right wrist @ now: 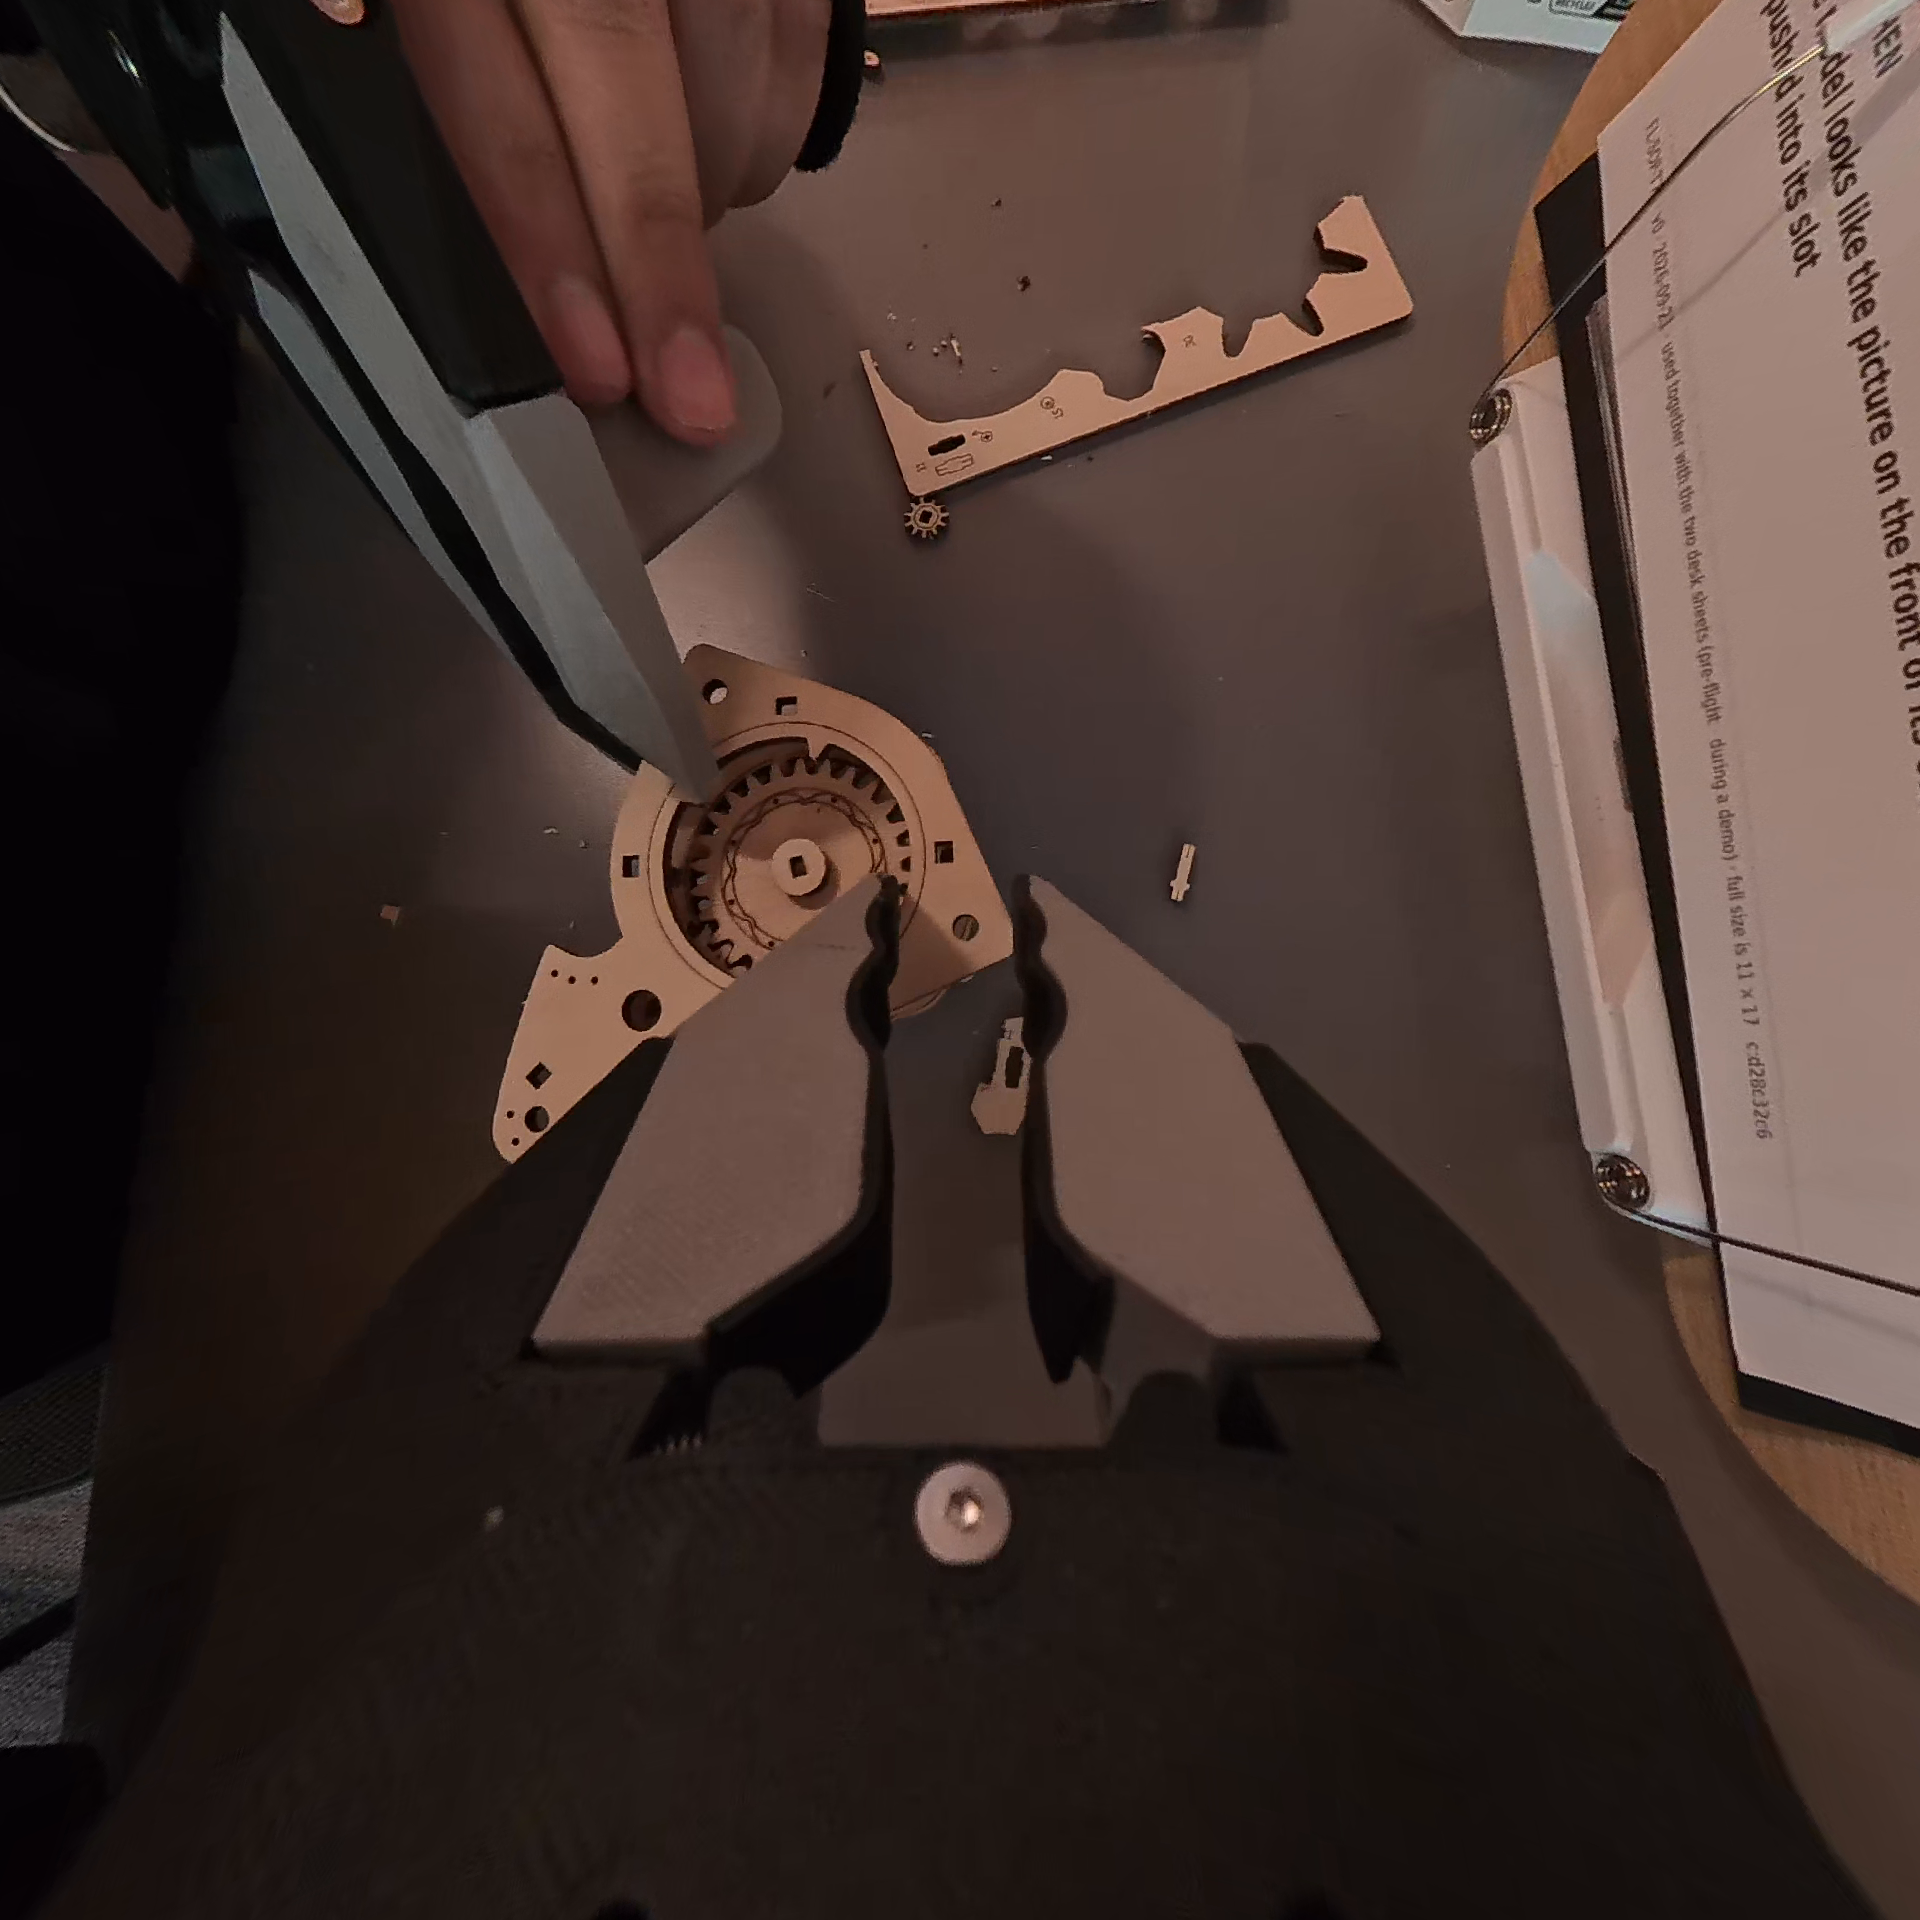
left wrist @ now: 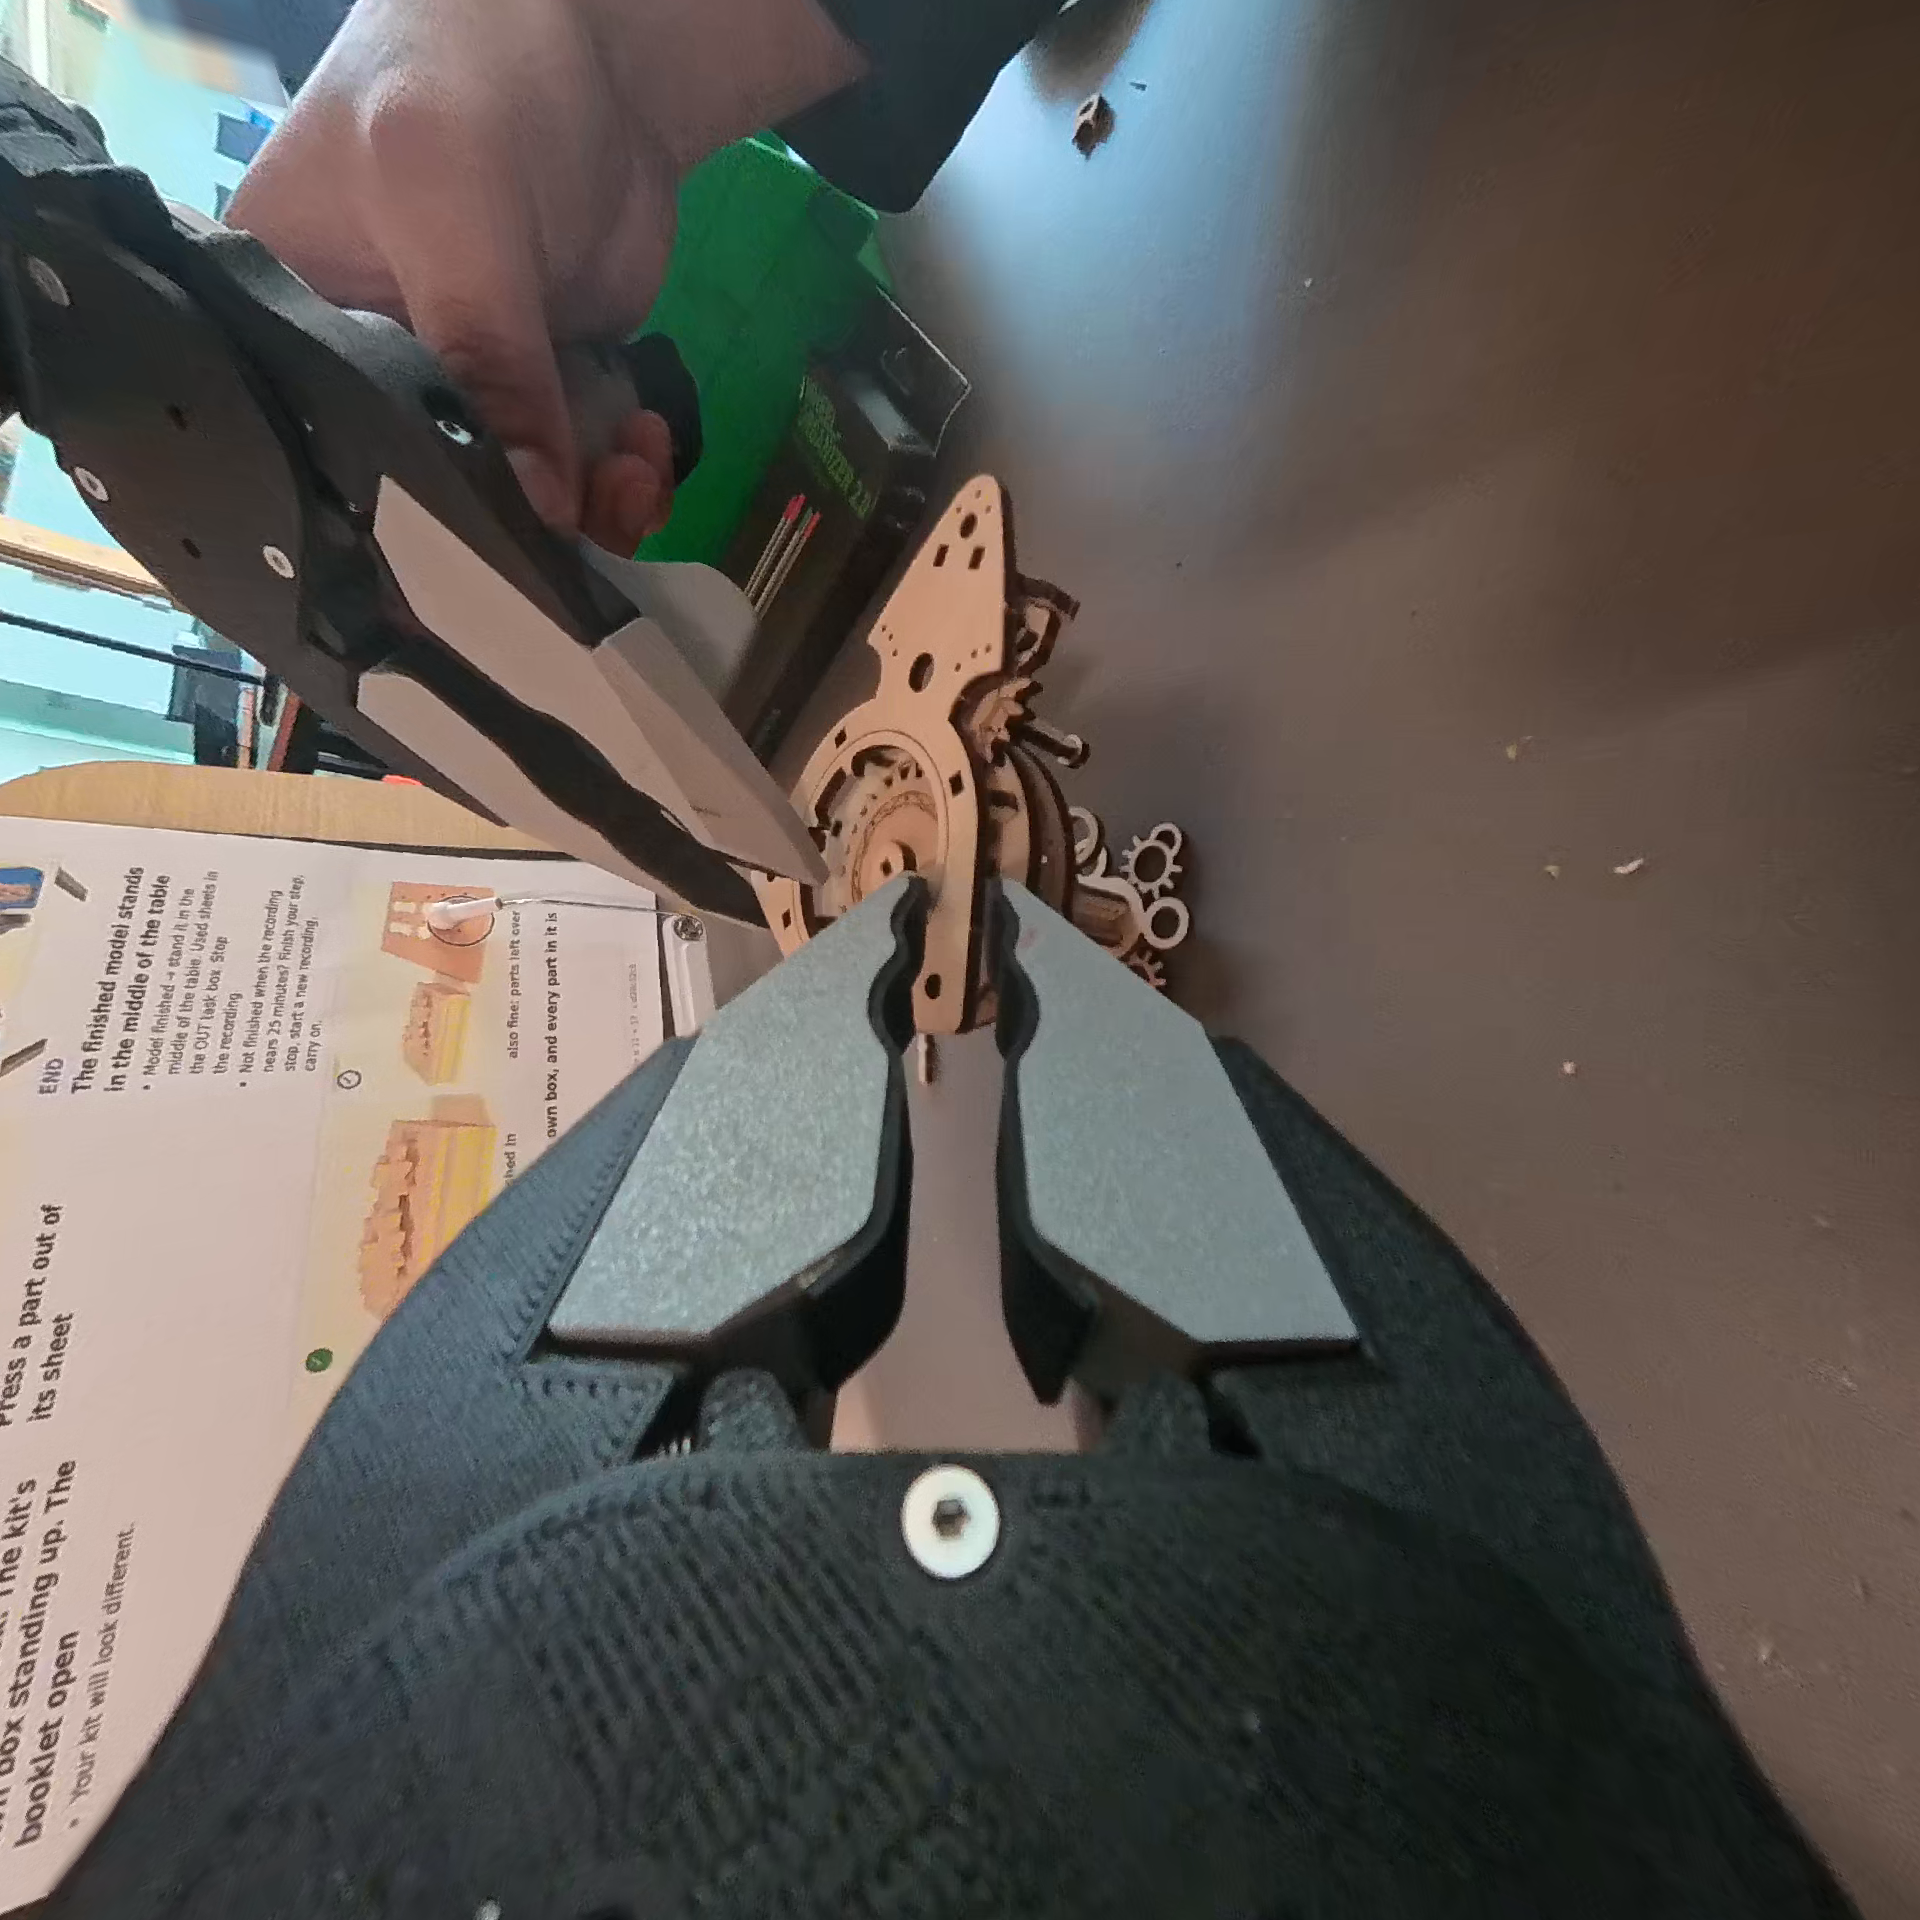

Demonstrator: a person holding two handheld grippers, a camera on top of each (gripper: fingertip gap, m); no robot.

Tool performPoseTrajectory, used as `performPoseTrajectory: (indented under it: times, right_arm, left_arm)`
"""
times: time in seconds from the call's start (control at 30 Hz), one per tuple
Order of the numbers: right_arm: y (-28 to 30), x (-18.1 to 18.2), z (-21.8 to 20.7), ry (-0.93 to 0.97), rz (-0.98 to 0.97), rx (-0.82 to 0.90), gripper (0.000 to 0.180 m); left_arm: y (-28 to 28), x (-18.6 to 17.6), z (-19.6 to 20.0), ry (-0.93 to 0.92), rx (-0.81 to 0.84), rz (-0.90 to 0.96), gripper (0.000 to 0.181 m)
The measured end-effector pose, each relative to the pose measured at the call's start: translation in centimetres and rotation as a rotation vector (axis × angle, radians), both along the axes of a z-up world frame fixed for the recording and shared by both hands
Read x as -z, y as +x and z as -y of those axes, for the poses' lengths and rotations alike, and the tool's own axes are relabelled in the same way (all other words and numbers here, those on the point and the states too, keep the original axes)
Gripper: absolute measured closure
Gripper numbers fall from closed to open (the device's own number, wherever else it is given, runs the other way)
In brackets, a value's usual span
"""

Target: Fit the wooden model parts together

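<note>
Now the flat, pale wooden model plate with a toothed ring gear at its centre (right wrist: 831,753) lies on the dark grey worktop (right wrist: 1195,675), and both tools meet over it. The right tool (right wrist: 956,883) is released: its grey fingers stand apart, with bare worktop and a small pale wooden scrap (right wrist: 1000,1091) showing in the gap. Its left fingertip sits over the plate's ring, though contact cannot be judged.

The left tool (left wrist: 951,894) comes in from the other side, its tip at the edge of the gear ring. Its fingers are parted by a narrow gap in which the plate's edge shows, but I cannot tell whether they clench it. A hand (right wrist: 623,208) holds this tool from above.

Beyond the plate lie a jagged, punched-out strip of wooden sheet (right wrist: 1132,384) and, just beside its corner, a tiny dark cog (right wrist: 925,516). A small wooden peg (right wrist: 1181,871) rests apart, to the right of the plate. A white printed instruction sheet (right wrist: 1766,623) lies at the right edge. The left wrist view also shows a green box (left wrist: 758,343) behind the model.
</note>
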State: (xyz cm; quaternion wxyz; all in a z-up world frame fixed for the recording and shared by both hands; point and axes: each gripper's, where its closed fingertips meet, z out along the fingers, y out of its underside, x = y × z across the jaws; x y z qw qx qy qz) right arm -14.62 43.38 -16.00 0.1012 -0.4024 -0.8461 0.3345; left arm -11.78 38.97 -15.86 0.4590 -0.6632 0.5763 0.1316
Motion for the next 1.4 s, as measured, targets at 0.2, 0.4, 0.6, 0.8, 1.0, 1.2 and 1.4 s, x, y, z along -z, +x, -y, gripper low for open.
performPoseTrajectory:
  times: [0.2, 0.4, 0.6, 0.8, 1.0, 1.2, 1.4]
  right_arm:
    - [0.1, 0.13, 0.14, 0.003, 0.003, -0.011, 0.161]
    - [0.19, 0.18, 0.19, 0.034, -0.01, -0.022, 0.161]
    - [-0.09, 0.09, 0.01, 0.042, -0.019, -0.005, 0.162]
    - [0.15, 0.16, -0.13, 0.064, -0.016, -0.01, 0.162]
    - [0.33, 0.06, 0.08, 0.059, -0.011, -0.014, 0.162]
    - [0.36, 0.1, 0.1, 0.074, -0.015, -0.008, 0.162]
    - [0.39, 0.12, 0.01, 0.059, -0.011, -0.005, 0.162]
  left_arm:
    - [0.09, 0.04, 0.15, -0.02, 0.004, 0.034, 0.172]
    - [0.25, 0.11, 0.19, -0.005, 0.005, 0.032, 0.172]
    - [-0.02, 0.09, 0.03, 0.005, -0.008, 0.058, 0.172]
    - [0.17, 0.14, -0.09, 0.018, 0.011, 0.057, 0.172]
    - [0.17, 0.08, 0.15, 0.025, 0.028, 0.05, 0.172]
    - [0.07, 0.16, 0.24, 0.031, 0.043, 0.049, 0.172]
    - [0.02, 0.14, 0.16, 0.029, 0.056, 0.068, 0.172]
